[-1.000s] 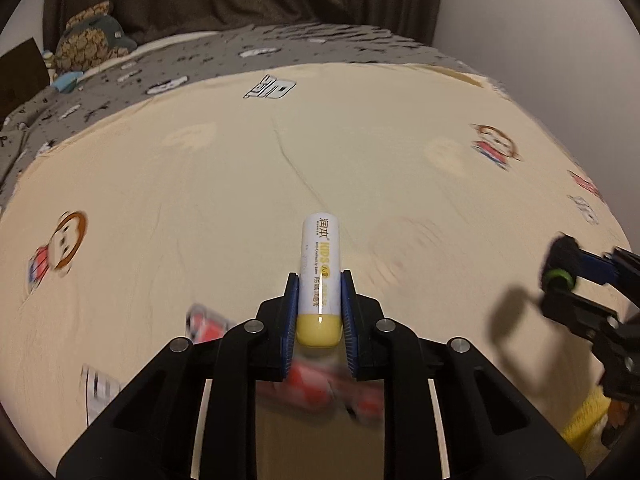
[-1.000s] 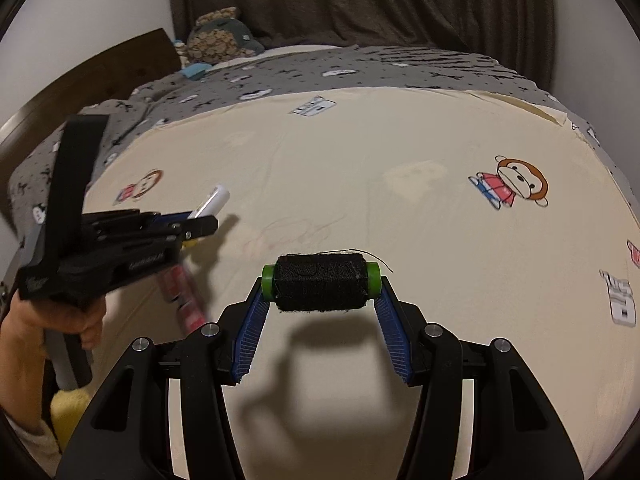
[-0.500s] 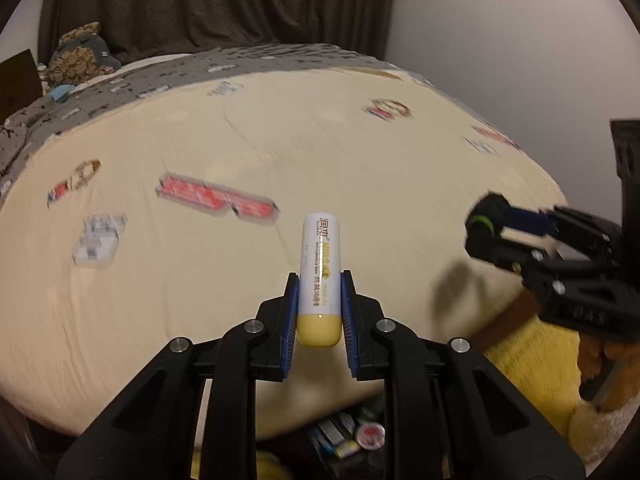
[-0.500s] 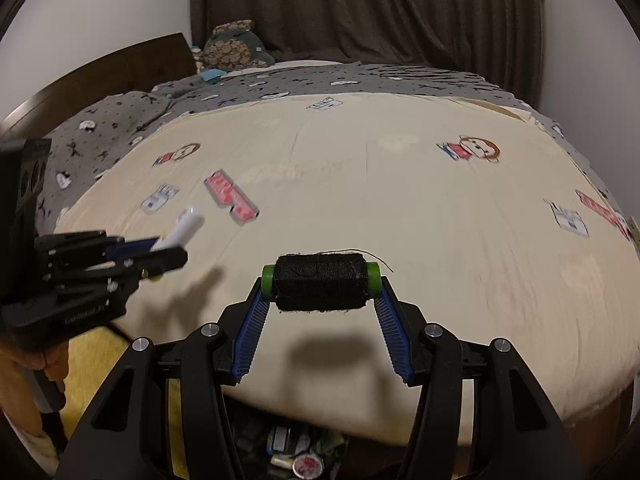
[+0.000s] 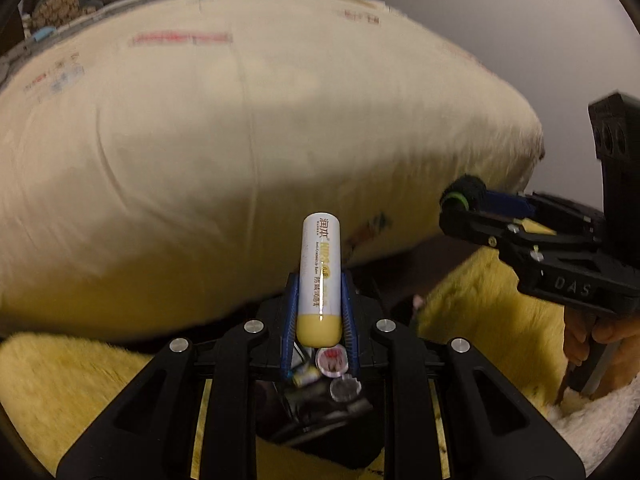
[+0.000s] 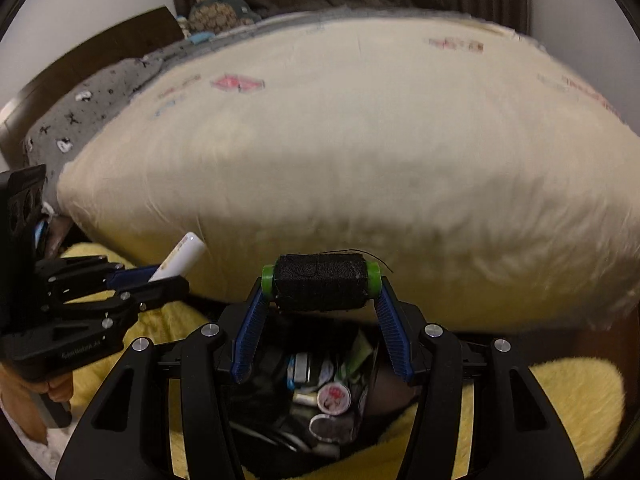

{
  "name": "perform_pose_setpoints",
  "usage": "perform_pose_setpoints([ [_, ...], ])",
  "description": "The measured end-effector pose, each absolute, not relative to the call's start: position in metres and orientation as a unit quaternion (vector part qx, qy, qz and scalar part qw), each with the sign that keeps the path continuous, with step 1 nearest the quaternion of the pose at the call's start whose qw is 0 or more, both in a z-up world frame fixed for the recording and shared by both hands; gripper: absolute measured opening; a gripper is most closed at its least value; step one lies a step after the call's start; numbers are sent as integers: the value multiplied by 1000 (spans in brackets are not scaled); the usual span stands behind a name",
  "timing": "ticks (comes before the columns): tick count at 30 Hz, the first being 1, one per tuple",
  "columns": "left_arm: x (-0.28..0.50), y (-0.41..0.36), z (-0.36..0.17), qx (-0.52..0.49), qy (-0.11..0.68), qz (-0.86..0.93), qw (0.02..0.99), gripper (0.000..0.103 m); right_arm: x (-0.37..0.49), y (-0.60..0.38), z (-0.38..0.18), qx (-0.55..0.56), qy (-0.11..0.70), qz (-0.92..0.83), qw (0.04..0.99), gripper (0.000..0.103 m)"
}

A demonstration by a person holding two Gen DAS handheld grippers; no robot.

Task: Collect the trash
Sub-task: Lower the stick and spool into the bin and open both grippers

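My left gripper [image 5: 318, 312] is shut on a white and yellow lip-balm tube [image 5: 321, 264], held upright above a dark trash bin [image 5: 320, 404]. It also shows in the right wrist view [image 6: 160, 280] with the tube [image 6: 182, 256]. My right gripper [image 6: 320, 304] is shut on a black thread spool with green ends [image 6: 320, 286], held sideways over the same bin [image 6: 320, 392], which holds several bits of trash. The spool also shows at the right of the left wrist view [image 5: 464, 196].
The cream bed [image 6: 360, 160] with cartoon prints fills the view just beyond the bin. A yellow fluffy rug [image 5: 72, 392] lies around the bin. A grey blanket [image 6: 92, 100] and a plush toy [image 6: 218, 8] sit at the bed's far end.
Both grippers have drawn back off the bed and dropped down its near edge, carrying the tube and the spool. The trash bin has come into view directly below both.
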State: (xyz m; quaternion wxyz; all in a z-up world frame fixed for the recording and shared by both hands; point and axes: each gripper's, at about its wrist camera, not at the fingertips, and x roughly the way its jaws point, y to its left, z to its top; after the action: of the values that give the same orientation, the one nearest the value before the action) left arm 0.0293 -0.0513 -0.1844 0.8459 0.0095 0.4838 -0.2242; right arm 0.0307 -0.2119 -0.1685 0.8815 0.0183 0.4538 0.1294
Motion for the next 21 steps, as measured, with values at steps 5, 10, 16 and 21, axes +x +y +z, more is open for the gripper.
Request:
perform_pose_setpoints([
  [5, 25, -54, -221, 12, 530, -226, 817, 19, 32, -206, -195, 17, 489, 124, 863, 55],
  [10, 29, -60, -249, 6, 568, -231, 790, 19, 36, -203, -228, 23, 539, 121, 834, 55],
  [16, 32, -64, -266, 11, 592, -233, 771, 19, 36, -208, -242, 48, 559, 120, 819, 55],
  [21, 34, -65, -271, 13, 595, -235, 768, 19, 33, -209, -243, 56, 562, 123, 816, 55],
])
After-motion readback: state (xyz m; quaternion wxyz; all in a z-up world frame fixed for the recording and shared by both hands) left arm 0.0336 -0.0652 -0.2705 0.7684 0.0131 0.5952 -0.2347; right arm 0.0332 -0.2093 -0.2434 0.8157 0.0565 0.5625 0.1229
